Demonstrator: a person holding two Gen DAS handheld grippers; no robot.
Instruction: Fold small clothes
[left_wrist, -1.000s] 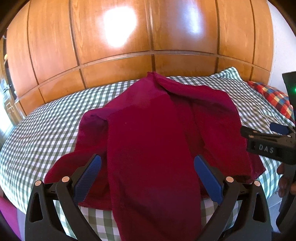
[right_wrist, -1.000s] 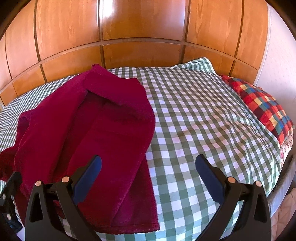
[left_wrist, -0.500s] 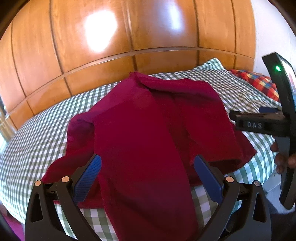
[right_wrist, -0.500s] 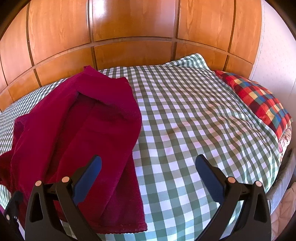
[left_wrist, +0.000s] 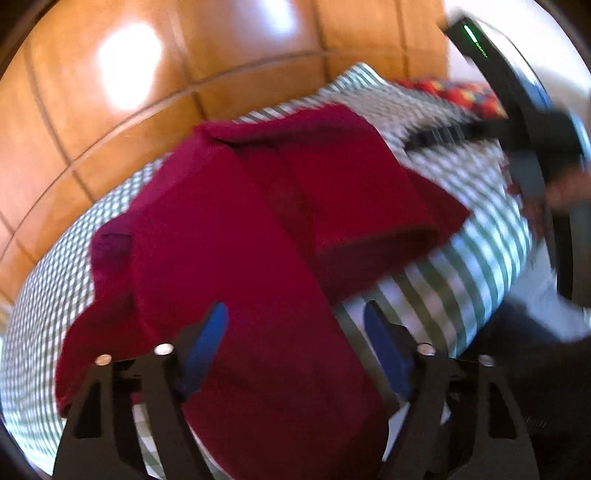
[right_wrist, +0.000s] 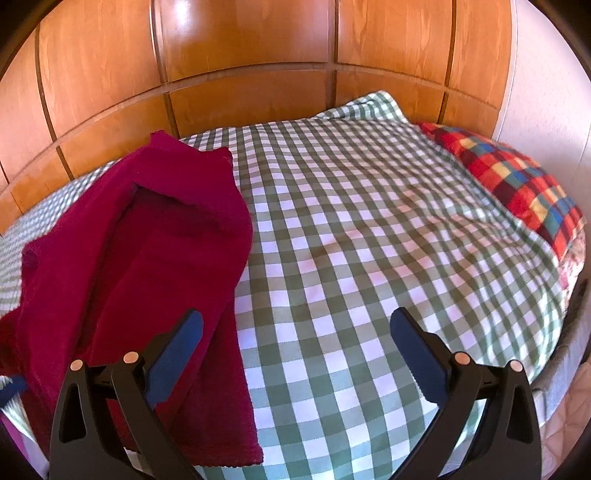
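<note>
A dark red garment (left_wrist: 240, 221) lies crumpled on the bed, with one long flap running towards its near edge. My left gripper (left_wrist: 295, 332) hangs low over that flap and its jaws are closing. The flap lies between them, and I cannot see the pads pressing it. The left wrist view is blurred by motion. In the right wrist view the garment (right_wrist: 147, 240) fills the left side. My right gripper (right_wrist: 295, 332) stands open above the checked sheet, with its left finger over the garment's right edge and nothing held.
The bed carries a green and white checked sheet (right_wrist: 369, 240) and a red plaid pillow (right_wrist: 517, 184) at the far right. Wooden panels (right_wrist: 258, 55) rise behind it. The right-hand tool's black body (left_wrist: 532, 110) and a hand (left_wrist: 569, 192) cross the left view's right side.
My left gripper has rolled and dropped closer to the garment, and its jaws have narrowed around the flap. The right gripper has drifted slightly right, so the garment sits further left in its view.
</note>
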